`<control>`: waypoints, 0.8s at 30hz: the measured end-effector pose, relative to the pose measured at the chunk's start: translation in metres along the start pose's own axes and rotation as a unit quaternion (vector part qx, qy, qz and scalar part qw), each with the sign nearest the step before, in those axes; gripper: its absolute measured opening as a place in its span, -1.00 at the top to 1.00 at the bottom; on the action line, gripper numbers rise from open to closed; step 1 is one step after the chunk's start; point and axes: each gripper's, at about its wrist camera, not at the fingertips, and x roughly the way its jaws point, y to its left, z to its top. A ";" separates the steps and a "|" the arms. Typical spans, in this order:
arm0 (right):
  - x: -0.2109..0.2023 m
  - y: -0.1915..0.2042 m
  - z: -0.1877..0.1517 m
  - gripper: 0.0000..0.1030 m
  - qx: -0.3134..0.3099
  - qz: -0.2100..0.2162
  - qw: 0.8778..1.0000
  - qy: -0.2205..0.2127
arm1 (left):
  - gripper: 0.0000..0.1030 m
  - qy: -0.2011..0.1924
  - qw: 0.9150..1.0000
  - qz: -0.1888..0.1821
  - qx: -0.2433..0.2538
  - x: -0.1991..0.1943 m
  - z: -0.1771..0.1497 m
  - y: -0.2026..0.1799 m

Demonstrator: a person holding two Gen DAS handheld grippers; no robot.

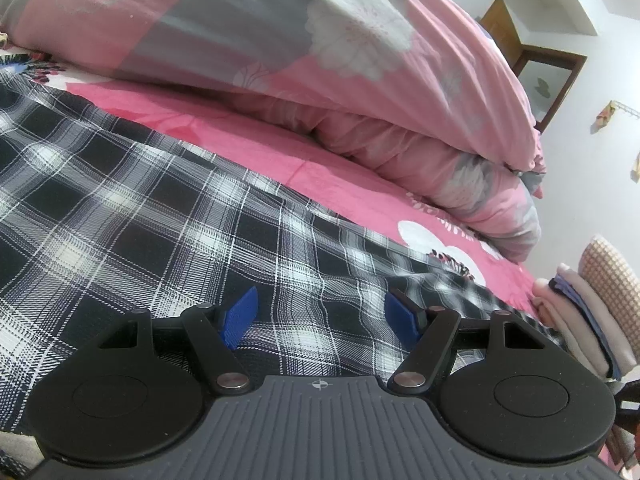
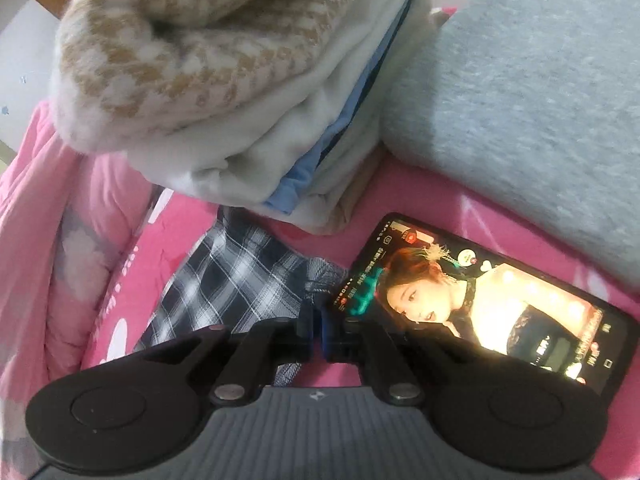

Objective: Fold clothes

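we're at the bed w/ both grippers out. left gripper sits low over the plaid garment, blue pads spread wide, nothing pinched between them, just black-and-white check cloth lying flat underneath. the garment spreads across the pink bedsheet, and behind it the pink-grey floral duvet is bunched up along the far side. at the right edge of the left wrist view we catch the stack of folded clothes, beige check piece on top.

over on the right wrist view: right gripper has its jaws squeezed together, and a corner of the plaid garment runs right up to the pads; looks like it's pinched on that corner, tho the contact spot itself is partly hidden by the fingers. just beside the tips, to the right, a phone lies flat on the sheet, screen lit w/ a video of a person; small on-screen text is too blurred to read. beyond the garment the folded stack sits close, fuzzy tan-and-white check on top, white and blue layers below. a grey blanket fills the upper right. small emblem on each gripper body, no readable brand.
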 end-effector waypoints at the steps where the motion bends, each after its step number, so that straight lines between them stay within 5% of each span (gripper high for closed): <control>1: -0.004 0.004 -0.002 0.94 -0.010 0.001 1.000 -0.009 | -0.37 0.000 1.000 0.000 -0.001 0.000 0.000 0.000; 9: -0.011 0.024 -0.006 0.88 -0.106 -0.050 0.992 -0.036 | -0.37 0.001 1.000 -0.001 -0.003 -0.001 0.000 0.000; 13: -0.018 0.023 -0.003 0.28 -0.107 -0.091 0.988 -0.068 | -0.37 0.001 1.000 0.000 -0.003 0.000 0.000 -0.001; 15: -0.028 0.021 -0.003 0.23 -0.108 -0.101 0.986 -0.082 | -0.37 0.001 1.000 0.000 -0.003 -0.001 0.000 -0.001; 20: -0.041 0.055 -0.034 0.23 -0.177 -0.028 0.982 -0.053 | -0.37 -0.001 1.000 -0.005 -0.018 -0.007 0.007 0.001; 24: -0.021 0.136 -0.090 0.23 -0.317 0.099 0.942 0.035 | -0.37 -0.006 0.999 -0.005 -0.032 -0.025 0.025 0.006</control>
